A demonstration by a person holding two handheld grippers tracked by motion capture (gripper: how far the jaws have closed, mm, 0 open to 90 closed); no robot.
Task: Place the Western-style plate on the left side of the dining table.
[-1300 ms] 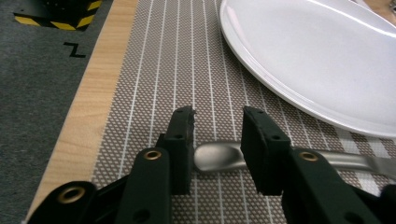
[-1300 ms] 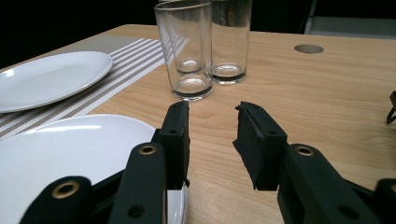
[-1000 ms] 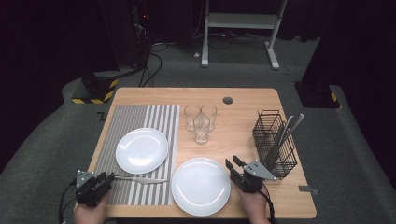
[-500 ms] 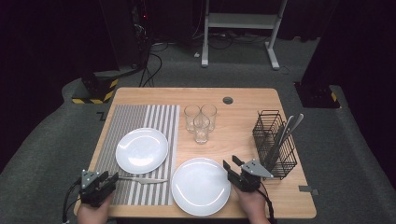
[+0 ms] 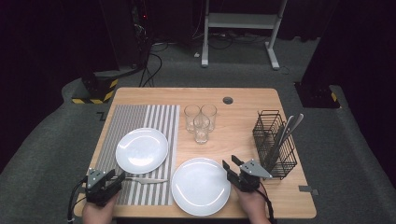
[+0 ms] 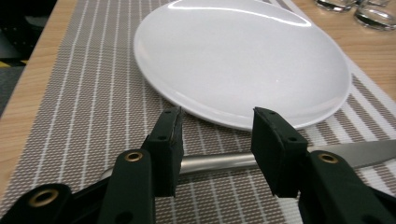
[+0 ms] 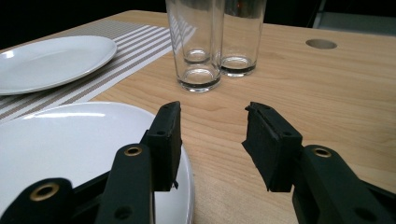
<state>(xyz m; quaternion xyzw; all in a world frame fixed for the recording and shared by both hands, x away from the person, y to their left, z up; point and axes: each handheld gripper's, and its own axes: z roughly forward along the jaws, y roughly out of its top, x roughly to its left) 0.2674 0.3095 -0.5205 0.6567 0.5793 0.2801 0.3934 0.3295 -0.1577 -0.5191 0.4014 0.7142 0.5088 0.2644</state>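
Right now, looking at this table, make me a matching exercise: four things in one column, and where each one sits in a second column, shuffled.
Things:
1. knife
2. smaller plate
3. larger plate
4. cutlery

Places:
A. on bare wood by the right gripper
B. standing in the wire basket
C. between the open left gripper's jaws
D. on the striped mat

Pairs: 1-C, 2-D, 3-A, 4-B

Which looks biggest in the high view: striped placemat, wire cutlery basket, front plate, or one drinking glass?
1. Striped placemat
2. Front plate
3. Wire cutlery basket
4. Drinking glass
The plate sits nearer the camera, which may flatter it slightly.
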